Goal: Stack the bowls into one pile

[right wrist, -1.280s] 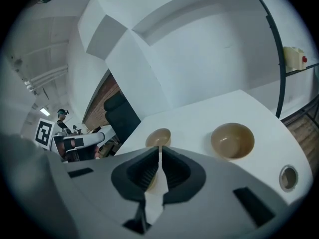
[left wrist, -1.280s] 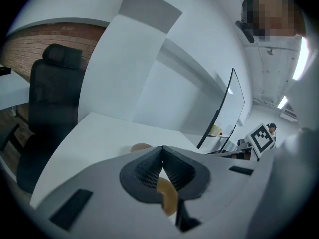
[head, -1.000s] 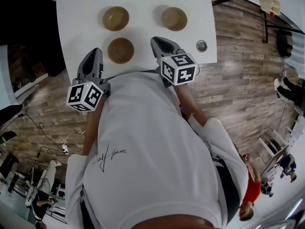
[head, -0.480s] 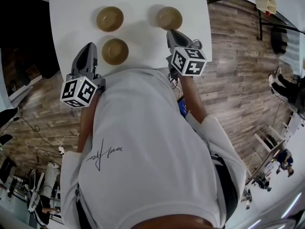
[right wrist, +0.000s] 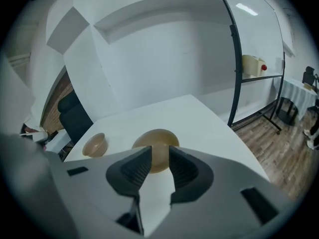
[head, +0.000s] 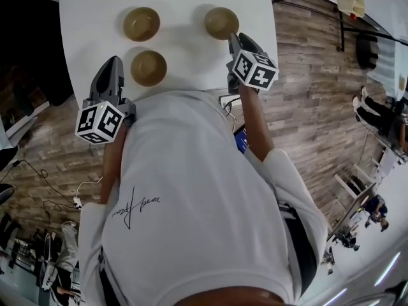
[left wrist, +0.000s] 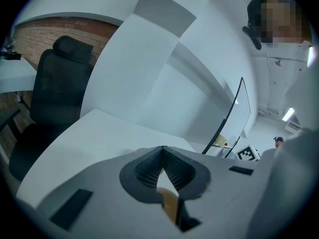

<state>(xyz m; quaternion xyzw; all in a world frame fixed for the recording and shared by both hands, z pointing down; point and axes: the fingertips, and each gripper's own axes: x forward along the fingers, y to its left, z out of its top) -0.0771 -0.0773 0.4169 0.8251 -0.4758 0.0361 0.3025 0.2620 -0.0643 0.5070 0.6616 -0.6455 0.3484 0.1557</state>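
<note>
Jaws just opened and empty, right tool [head: 234, 38] slants toward bowl [head: 220, 21].

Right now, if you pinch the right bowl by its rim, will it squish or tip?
Probably no squish: the right bowl holds a clean round rim, so it looks stiff. It seems thin-walled, so likely light, and a nudge could slide it on the smooth white table. Its rounded sides narrow downward, so a one-sided pinch might tilt it.
</note>
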